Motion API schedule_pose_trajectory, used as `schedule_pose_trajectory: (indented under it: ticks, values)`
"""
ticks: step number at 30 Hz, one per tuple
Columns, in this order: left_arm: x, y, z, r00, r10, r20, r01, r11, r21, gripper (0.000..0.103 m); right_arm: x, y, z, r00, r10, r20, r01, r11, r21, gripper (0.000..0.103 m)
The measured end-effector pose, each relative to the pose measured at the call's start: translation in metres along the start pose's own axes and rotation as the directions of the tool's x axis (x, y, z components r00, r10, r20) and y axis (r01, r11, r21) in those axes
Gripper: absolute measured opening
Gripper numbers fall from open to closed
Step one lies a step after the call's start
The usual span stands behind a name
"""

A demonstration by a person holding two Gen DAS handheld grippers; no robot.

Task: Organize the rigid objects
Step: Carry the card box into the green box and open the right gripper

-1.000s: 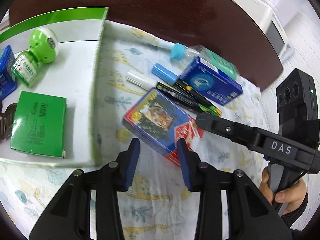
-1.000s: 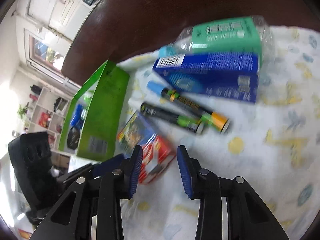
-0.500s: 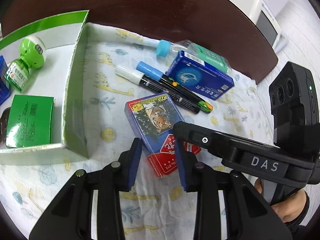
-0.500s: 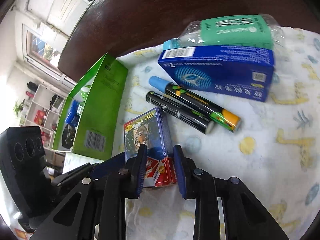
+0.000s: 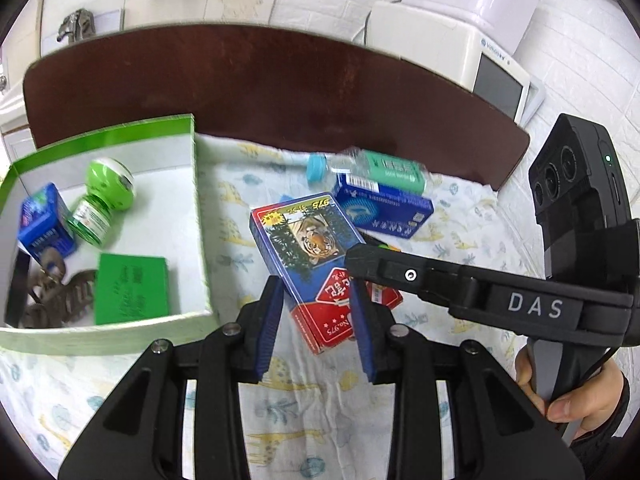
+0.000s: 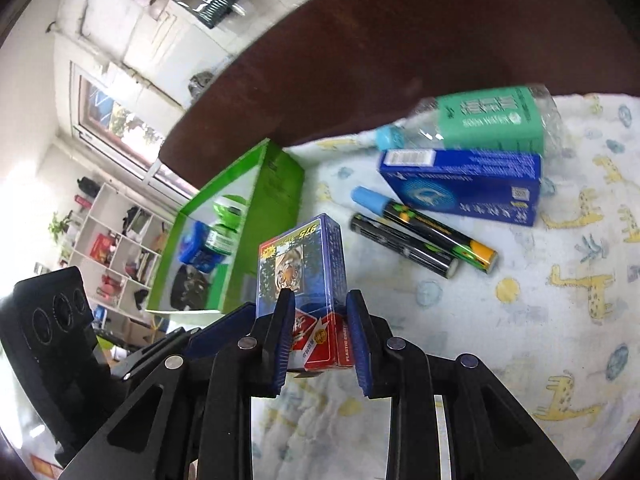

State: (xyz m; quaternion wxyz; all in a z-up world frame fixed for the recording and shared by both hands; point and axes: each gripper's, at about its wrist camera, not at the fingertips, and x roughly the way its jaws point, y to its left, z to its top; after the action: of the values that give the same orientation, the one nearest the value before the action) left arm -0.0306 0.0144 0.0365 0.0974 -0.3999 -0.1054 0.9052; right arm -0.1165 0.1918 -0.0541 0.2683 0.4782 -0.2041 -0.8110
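My right gripper [image 6: 320, 336] is clamped on the red end of the card box [image 6: 304, 264], which stands tilted up off the animal-print cloth [image 6: 560, 340]. My left gripper [image 6: 224, 328] comes in from the left beside it. Toward the desk's far edge lie two markers [image 6: 424, 240], a blue carton [image 6: 464, 184] and a green-labelled bottle [image 6: 488, 120]; the green tray [image 6: 276, 184] sits left.

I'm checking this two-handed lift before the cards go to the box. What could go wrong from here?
1. Both the left gripper and right gripper pinch only the red end of the card pack, so it may pivot or slip.
2. The grippers sit close together and could knock each other.
3. The green box has a raised wall and is already crowded; the pack could catch its rim.
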Motion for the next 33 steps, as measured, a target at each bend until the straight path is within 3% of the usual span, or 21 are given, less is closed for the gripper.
schedule_pose_trajectory:
  ticks: [8, 19, 30, 33]
  values:
    - [-0.037, 0.031, 0.015, 0.994, 0.062, 0.090, -0.062, 0.998, -0.010, 0.031, 0.007, 0.051, 0.018, 0.998, 0.062, 0.025, -0.060, 0.994, -0.097, 0.030]
    - [-0.074, 0.103, 0.018, 0.973, 0.191, 0.128, -0.183, 0.981, -0.067, 0.031, 0.063, 0.122, 0.028, 0.986, 0.157, -0.051, -0.164, 0.970, -0.181, 0.030]
    - [-0.082, 0.170, 0.004, 0.966, 0.236, 0.103, -0.217, 0.962, -0.166, 0.031, 0.130, 0.177, 0.021, 0.975, 0.158, -0.154, -0.191, 0.954, -0.230, 0.030]
    - [-0.082, 0.181, -0.001, 0.977, 0.193, 0.092, -0.175, 0.968, -0.178, 0.025, 0.145, 0.184, 0.018, 0.972, 0.156, -0.178, -0.196, 0.952, -0.234, 0.030]
